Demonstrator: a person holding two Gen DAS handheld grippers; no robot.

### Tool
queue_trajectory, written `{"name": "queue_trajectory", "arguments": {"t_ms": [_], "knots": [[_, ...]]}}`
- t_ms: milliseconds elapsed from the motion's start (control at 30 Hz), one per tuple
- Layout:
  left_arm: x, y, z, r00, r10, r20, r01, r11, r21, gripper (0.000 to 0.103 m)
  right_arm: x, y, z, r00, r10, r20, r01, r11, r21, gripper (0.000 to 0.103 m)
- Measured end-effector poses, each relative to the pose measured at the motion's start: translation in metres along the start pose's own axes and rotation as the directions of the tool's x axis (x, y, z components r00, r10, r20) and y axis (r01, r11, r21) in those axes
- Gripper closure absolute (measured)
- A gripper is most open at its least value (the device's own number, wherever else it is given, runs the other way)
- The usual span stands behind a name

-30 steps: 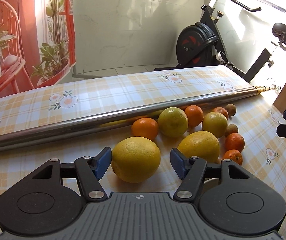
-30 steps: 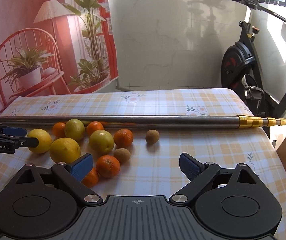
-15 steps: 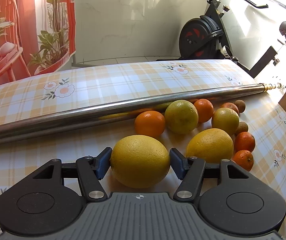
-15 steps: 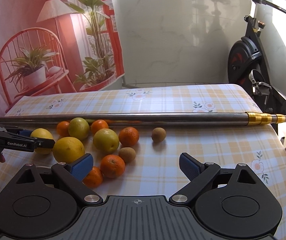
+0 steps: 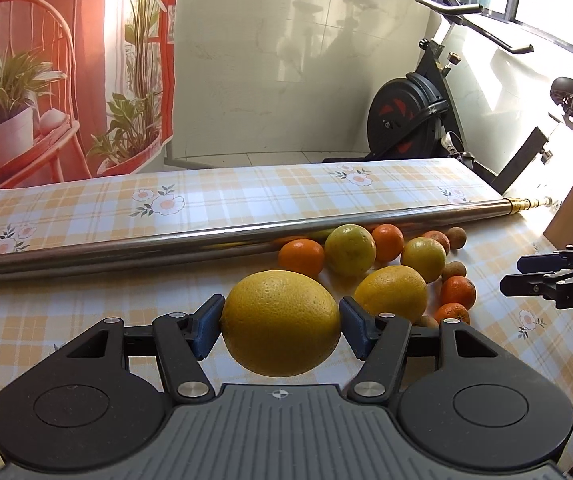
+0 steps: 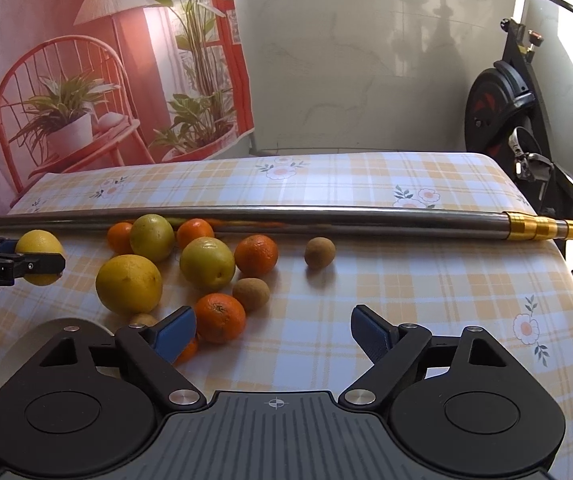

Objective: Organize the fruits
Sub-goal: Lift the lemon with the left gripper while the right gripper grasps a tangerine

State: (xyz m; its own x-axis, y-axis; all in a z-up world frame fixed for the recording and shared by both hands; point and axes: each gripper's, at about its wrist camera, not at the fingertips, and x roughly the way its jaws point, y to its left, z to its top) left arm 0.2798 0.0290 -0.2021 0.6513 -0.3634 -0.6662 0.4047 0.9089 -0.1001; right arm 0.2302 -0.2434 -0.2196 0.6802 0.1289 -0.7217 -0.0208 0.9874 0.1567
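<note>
My left gripper (image 5: 281,324) is shut on a large yellow citrus (image 5: 281,322) and holds it lifted above the table; it also shows at the left edge of the right wrist view (image 6: 39,257). A second large yellow citrus (image 5: 391,293) lies just right of it. Behind lie two yellow-green citrus (image 5: 349,249), several oranges (image 5: 301,256) and small brown fruits (image 5: 457,237). My right gripper (image 6: 273,333) is open and empty, low over the table, with an orange (image 6: 219,317) by its left finger. It shows at the right edge of the left wrist view (image 5: 534,276).
A long steel pole with a gold end (image 6: 286,218) lies across the plaid tablecloth (image 6: 406,300) behind the fruits. An exercise bike (image 5: 426,116) stands beyond the table's far right. A pale round rim (image 6: 70,322) shows under my right gripper's left side.
My left gripper closed on the large yellow citrus and lifted it off the table. My right gripper moved a little forward toward the fruits.
</note>
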Motion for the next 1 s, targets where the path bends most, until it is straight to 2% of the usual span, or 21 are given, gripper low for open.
{"name": "queue_trajectory", "arguments": {"t_ms": [33,133,333,500,667,867,1000], "knots": [[-0.006,-0.003,-0.002,1.000,0.002,0.007,-0.002,1.000,0.001,0.038,0.004,0.001,0.001,1.000,0.010,-0.011,-0.010,1.000,-0.009,0.038],[-0.023,-0.011,-0.012,1.000,-0.001,0.027,0.001,1.000,-0.004,0.038,0.014,0.006,0.006,0.998,0.043,-0.037,-0.044,0.999,-0.025,0.048],[-0.042,-0.021,-0.026,0.998,0.022,0.052,-0.021,1.000,-0.021,0.038,0.035,0.013,0.020,0.995,0.069,-0.078,-0.070,0.998,-0.003,0.063],[-0.047,-0.019,-0.033,0.999,0.010,0.050,-0.007,0.998,-0.056,0.038,0.045,0.020,0.022,0.989,0.093,-0.113,-0.089,0.995,0.042,0.065],[-0.046,-0.020,-0.040,0.999,-0.001,0.034,0.003,0.997,-0.078,0.038,0.054,0.023,0.019,0.987,0.067,-0.149,-0.055,0.995,0.083,0.065],[-0.048,-0.026,-0.048,1.000,-0.009,0.025,0.011,0.999,-0.053,0.038,0.054,0.020,0.015,0.988,0.062,-0.142,-0.044,0.991,0.127,0.068],[-0.053,-0.029,-0.051,1.000,-0.012,0.019,0.013,0.999,-0.046,0.038,0.040,0.018,0.012,0.993,0.059,-0.102,-0.044,0.989,0.141,0.069]]}}
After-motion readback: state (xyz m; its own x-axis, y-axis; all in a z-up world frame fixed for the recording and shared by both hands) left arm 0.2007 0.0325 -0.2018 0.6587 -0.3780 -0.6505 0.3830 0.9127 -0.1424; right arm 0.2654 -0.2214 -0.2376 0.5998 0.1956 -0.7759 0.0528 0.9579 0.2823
